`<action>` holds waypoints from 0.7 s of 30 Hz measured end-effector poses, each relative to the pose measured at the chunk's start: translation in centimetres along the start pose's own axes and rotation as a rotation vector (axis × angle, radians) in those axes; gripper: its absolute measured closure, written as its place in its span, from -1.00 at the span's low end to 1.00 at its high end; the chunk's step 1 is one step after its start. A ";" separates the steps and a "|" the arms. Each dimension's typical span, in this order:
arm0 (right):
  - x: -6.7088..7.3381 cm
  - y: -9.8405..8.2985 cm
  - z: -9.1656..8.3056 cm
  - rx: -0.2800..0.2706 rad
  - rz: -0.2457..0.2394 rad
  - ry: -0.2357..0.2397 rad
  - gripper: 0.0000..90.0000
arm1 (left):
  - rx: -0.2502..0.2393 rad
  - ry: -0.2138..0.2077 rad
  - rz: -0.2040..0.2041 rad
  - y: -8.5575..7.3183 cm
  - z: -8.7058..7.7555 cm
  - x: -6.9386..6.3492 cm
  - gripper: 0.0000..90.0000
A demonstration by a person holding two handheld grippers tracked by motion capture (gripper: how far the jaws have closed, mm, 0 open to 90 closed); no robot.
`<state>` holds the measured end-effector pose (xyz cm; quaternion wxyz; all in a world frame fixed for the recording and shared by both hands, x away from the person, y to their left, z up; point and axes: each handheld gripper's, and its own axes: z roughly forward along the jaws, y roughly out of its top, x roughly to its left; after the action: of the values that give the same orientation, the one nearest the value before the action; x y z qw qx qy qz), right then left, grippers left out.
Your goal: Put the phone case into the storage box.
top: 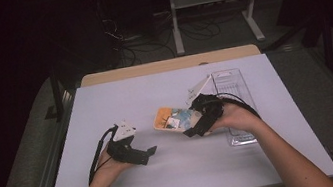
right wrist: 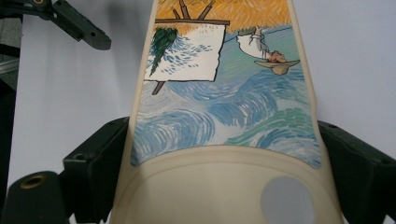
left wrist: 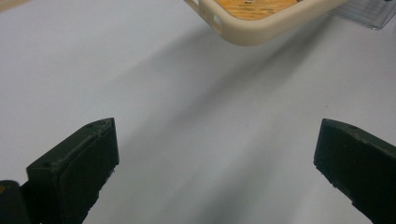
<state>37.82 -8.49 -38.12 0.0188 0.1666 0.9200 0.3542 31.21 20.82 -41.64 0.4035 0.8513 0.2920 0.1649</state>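
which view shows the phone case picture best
The right gripper view: the phone case sits close up between the right tongs, its painted picture sharp. The high view shows it small; the left gripper view catches one beige corner.

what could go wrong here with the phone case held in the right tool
1. The right tool grips the phone case only near one end, so the long free end could tilt or slip out.
2. The clear plastic tray sits right beside that hand; a careless move could knock it.
3. The left tool is open and close under the case's corner, so the two could bump.
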 end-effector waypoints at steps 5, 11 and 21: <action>0.0 0.0 0.0 -0.002 -0.004 -0.003 -0.77 | -0.021 0.040 0.042 0.0 0.0 -0.6 -1.00; 0.0 0.0 0.0 -0.003 -0.003 -0.004 -0.77 | -0.022 0.085 0.135 0.1 -0.1 -1.0 -1.00; 0.2 0.0 -0.1 0.009 0.027 -0.006 -0.77 | -0.015 0.157 0.238 0.2 -0.2 -1.5 -1.00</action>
<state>37.66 -8.51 -38.05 0.0163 0.1801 0.9192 0.3497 30.05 19.88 -41.43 0.3632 0.8614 0.2186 0.2799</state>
